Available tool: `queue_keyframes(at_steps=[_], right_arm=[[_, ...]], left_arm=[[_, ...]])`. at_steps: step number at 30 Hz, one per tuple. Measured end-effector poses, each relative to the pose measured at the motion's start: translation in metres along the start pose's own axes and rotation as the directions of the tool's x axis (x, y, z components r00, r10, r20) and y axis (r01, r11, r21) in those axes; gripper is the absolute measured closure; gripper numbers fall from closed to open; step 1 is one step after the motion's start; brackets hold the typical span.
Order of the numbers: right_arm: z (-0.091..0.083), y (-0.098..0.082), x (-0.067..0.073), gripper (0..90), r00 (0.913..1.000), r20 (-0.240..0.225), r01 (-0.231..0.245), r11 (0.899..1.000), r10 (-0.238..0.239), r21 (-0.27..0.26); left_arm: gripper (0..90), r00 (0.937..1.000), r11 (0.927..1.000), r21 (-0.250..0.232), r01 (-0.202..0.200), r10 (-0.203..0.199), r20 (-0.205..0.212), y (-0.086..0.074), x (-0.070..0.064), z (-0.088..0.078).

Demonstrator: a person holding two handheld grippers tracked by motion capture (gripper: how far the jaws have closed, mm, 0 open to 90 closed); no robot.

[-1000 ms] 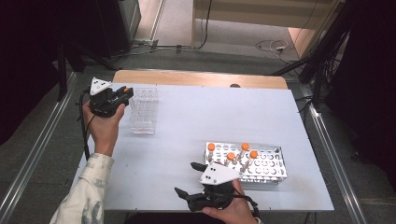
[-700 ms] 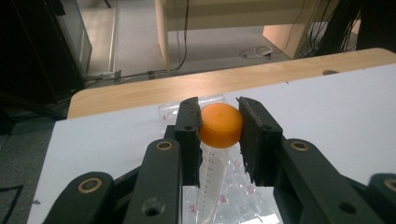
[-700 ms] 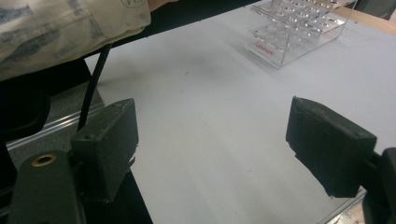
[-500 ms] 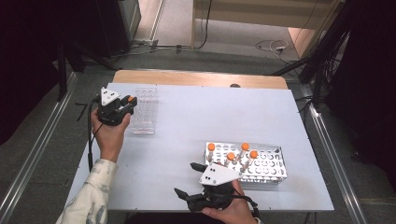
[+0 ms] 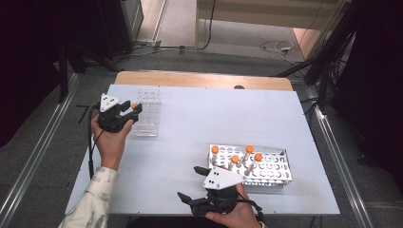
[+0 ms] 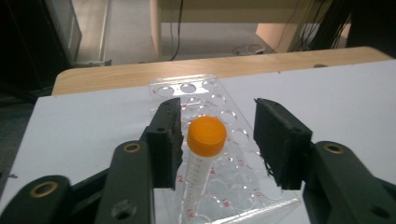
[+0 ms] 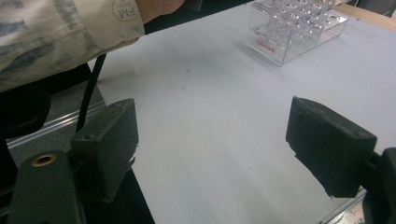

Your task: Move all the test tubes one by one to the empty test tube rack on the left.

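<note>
A clear plastic tube with an orange cap stands in a near hole of the clear rack at the table's left. My left gripper straddles the cap. Its jaws have just been opening: the left pad sits close beside the cap and the right pad stands well apart from it, so it is open. At the table's near edge my right gripper hovers open over bare white tabletop, with nothing between its pads. It lies just left of the metal rack.
The metal rack holds several orange-capped tubes at its left end. The other hand's sleeve and the clear rack show in the right gripper view. A wooden strip runs along the table's far edge.
My left gripper came down and slightly nearer over the clear rack, then its jaws opened off the orange-capped tube, which now stands in the rack. The right gripper stayed put.
</note>
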State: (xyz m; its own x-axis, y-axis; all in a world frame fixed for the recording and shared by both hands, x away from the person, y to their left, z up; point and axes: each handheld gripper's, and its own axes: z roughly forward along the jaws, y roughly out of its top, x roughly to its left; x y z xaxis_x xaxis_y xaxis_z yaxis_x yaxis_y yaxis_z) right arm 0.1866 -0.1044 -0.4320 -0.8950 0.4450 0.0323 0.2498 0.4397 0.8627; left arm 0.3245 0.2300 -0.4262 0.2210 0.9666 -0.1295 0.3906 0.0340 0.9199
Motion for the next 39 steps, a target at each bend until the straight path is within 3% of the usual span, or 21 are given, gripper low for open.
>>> queue_keyframes(at_steps=[6,14,26,39], right_arm=[[0.001,0.000,0.000,15.7,1.0000,-0.001,0.000,1.000,0.000,0.001],[-0.008,0.000,0.003,15.8,1.0000,0.000,0.001,1.000,-0.001,-0.020],[-0.042,-0.006,-0.005,15.9,0.9989,0.040,-0.023,0.997,0.026,-0.069],[-0.074,-0.025,-0.016,15.9,0.9921,0.098,-0.070,0.993,0.079,-0.095]], left_arm=[[39.3,0.9977,0.9980,-0.038,0.051,-0.049,0.047,-0.002,-0.004,-0.019],[30.1,0.9924,0.9926,-0.061,0.105,-0.101,0.070,-0.012,-0.009,-0.040],[20.6,0.9932,0.9965,-0.039,0.074,-0.070,0.093,-0.017,-0.023,-0.064],[18.8,0.9925,0.9974,-0.035,0.064,-0.059,0.107,-0.020,-0.029,-0.068]])
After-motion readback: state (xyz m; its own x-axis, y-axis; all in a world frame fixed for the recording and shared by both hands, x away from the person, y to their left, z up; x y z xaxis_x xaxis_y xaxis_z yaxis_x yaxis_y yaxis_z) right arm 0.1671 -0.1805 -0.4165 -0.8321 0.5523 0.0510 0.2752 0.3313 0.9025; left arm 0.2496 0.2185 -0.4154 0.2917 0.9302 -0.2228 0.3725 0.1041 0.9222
